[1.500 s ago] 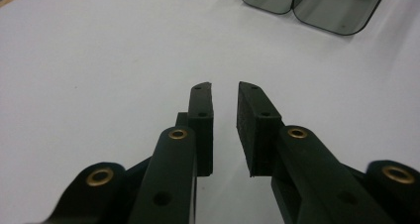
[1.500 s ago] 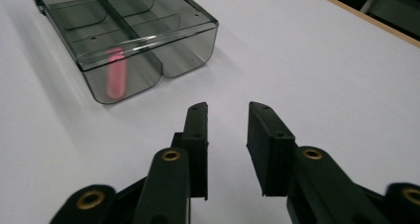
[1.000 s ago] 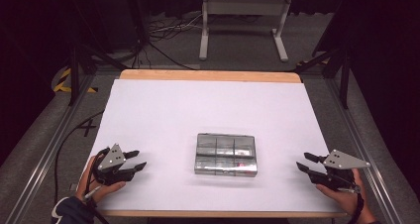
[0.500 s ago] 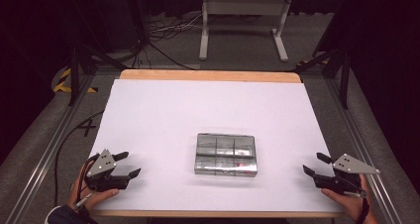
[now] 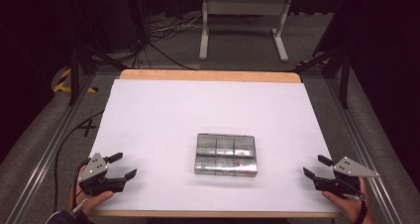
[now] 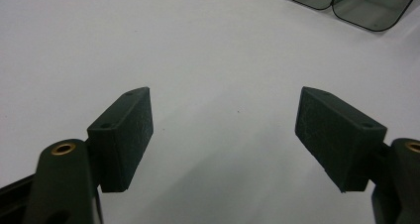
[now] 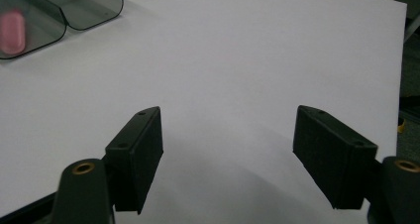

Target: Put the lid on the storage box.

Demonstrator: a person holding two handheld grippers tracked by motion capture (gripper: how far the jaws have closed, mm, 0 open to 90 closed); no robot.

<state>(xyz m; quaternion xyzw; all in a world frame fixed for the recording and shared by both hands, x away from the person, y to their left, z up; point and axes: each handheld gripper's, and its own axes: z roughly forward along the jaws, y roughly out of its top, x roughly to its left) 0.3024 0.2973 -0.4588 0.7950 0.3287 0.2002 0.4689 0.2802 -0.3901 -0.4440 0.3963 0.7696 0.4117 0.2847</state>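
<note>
The white table [image 5: 208, 115] is lying bare except for a clear compartmented box [image 5: 226, 154], sitting near its front middle, apparently untouched. The left gripper [image 5: 121, 166] and right gripper [image 5: 317, 167] are waiting well apart from it at the front corners, jaws spread wide, gripping nothing; any handling seems yet to begin.

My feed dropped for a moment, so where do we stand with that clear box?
Nothing looks done: the clear compartment box sits alone mid-table, untouched. Nothing is in hand: the left gripper and right gripper sit near the table's front corners, jaws open and empty. A pink item lies inside the box. Any handling remains.
</note>
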